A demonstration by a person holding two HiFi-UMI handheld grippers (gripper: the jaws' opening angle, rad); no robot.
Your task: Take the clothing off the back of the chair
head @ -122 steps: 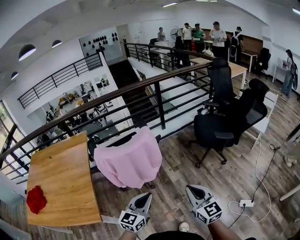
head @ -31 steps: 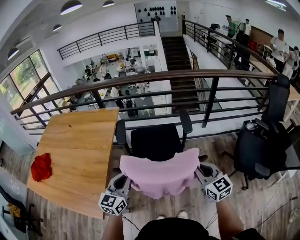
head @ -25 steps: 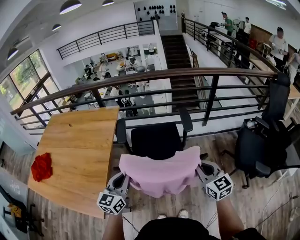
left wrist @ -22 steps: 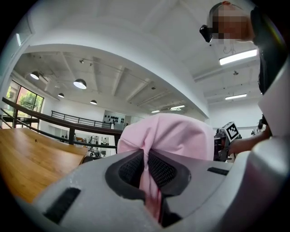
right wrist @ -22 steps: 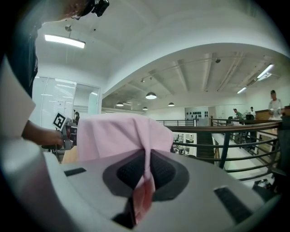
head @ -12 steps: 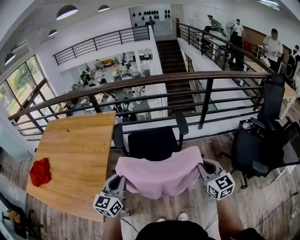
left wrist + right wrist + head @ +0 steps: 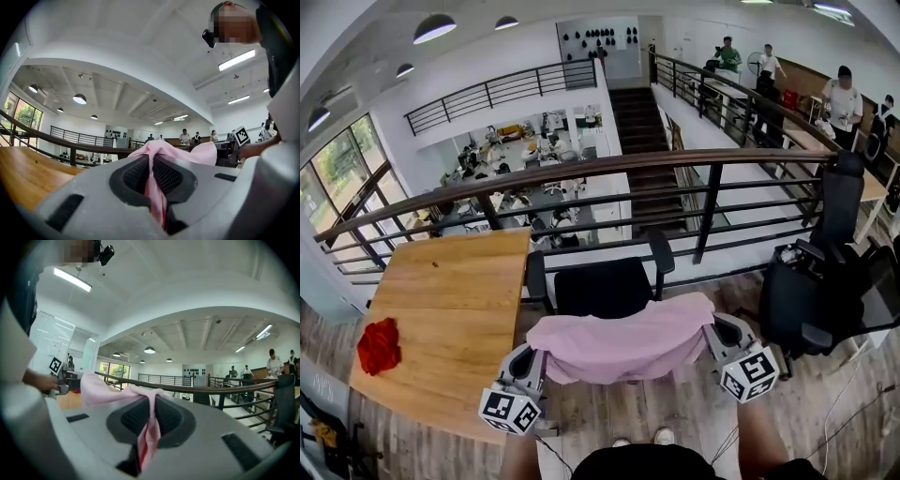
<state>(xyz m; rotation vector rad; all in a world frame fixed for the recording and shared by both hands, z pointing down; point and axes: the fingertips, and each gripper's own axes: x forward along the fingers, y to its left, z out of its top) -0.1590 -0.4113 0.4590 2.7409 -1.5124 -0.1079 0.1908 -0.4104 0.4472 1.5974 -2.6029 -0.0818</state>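
A pink garment [image 7: 623,339] is stretched flat between my two grippers, above the back of a black office chair [image 7: 602,286]. My left gripper [image 7: 528,358] is shut on its left edge, and pink cloth [image 7: 154,187] shows pinched between the dark pads [image 7: 136,174]. My right gripper [image 7: 719,330] is shut on the right edge, with pink cloth [image 7: 149,434] squeezed between its pads [image 7: 166,419]. The chair's back is hidden under the garment.
A wooden table [image 7: 441,319] stands at the left with a red cloth [image 7: 377,345] on it. A dark railing [image 7: 609,173] runs behind the chair. More black chairs [image 7: 825,281] stand at the right. Several people [image 7: 844,89] stand far back.
Both grippers have risen with the pink garment. It hung draped over the chair back a second ago and is now pulled up flatter and wider.
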